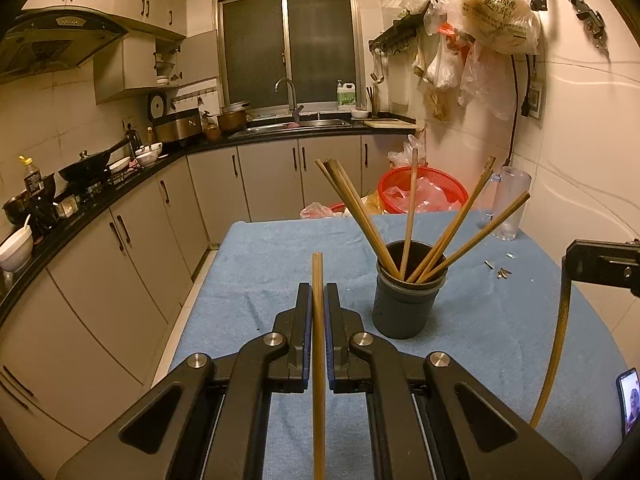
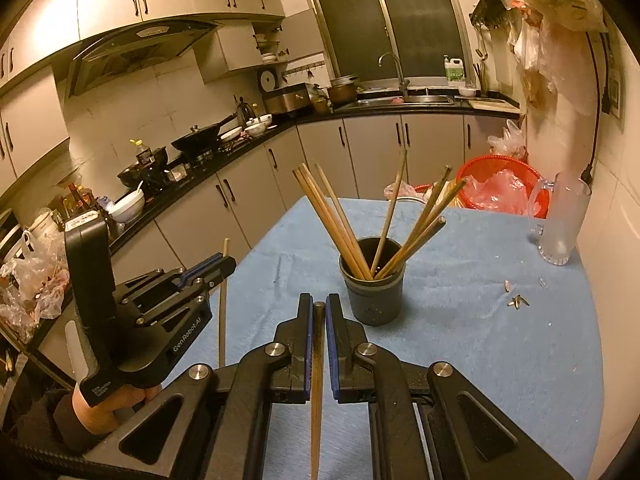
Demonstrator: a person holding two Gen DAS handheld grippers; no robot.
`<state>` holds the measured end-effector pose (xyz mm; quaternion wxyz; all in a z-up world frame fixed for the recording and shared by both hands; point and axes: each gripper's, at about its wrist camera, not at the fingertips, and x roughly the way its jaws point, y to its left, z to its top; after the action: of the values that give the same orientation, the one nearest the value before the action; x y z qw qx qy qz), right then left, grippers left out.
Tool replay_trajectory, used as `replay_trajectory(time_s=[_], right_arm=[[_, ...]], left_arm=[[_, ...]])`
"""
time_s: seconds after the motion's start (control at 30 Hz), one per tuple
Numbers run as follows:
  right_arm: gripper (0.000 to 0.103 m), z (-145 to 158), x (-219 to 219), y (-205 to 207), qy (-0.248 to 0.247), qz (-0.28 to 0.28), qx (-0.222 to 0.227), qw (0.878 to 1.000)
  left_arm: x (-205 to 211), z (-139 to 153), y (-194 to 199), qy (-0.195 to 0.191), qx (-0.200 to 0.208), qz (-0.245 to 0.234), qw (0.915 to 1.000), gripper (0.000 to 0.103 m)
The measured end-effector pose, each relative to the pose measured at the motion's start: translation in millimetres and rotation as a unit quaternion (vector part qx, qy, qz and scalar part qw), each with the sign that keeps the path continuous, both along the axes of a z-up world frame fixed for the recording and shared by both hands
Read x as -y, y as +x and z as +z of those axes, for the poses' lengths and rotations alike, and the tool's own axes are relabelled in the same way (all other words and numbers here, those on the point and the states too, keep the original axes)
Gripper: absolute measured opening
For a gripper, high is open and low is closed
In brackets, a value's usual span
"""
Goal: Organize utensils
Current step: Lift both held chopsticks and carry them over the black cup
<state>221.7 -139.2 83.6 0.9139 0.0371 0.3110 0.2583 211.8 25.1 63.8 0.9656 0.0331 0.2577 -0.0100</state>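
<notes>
Two grippers each pinch a single chopstick above a table covered with a blue cloth [image 1: 248, 264]. The left gripper [image 1: 318, 292] has its jaws clamped on a pale chopstick [image 1: 318, 344] that runs straight up between the blue pads, its blunt end rising a little past the fingertips. In the right wrist view that same left gripper [image 2: 224, 264] shows at the left edge of the table, with the chopstick [image 2: 222, 320] standing nearly upright through its tips and a hand [image 2: 104, 404] wrapped around the handle below. The right gripper [image 2: 319, 306] is likewise closed on a darker chopstick [image 2: 317, 392], whose end sits level with the fingertips. From the left wrist view only part of the right gripper [image 1: 600, 264] appears at the right border, with its chopstick [image 1: 554, 360] hanging down from it. A dark round holder [image 1: 408, 292] stands upright on the cloth, just ahead of both grippers and slightly to the right, and it holds a fan of chopsticks [image 1: 360, 212] leaning outward to the left and right. A clear glass mug [image 2: 560, 220] stands near the wall at the far right of the table, and a few small scraps [image 2: 518, 301] lie on the cloth between it and the holder. A red basket [image 1: 424, 192] sits beyond the far edge of the table.
</notes>
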Motion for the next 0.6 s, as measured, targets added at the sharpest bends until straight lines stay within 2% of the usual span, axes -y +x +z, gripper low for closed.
replay_trajectory(time_s=[0.17,0.4,0.6], right_arm=[[0.006,6,0,-4,0.0,0.002,0.008,1.0],[0.006,18,2,-5,-0.001,0.002,0.025,1.0],[0.005,37,1,2,-0.007,-0.002,0.042,0.999]], left_arm=[[0,5,-3,0.0,0.01,0.001,1.0,0.005],[-13,28,-5,-0.057,0.026,-0.007,0.998,0.005],[-20,47,0,-0.092,0.047,-0.012,0.9946,0.005]])
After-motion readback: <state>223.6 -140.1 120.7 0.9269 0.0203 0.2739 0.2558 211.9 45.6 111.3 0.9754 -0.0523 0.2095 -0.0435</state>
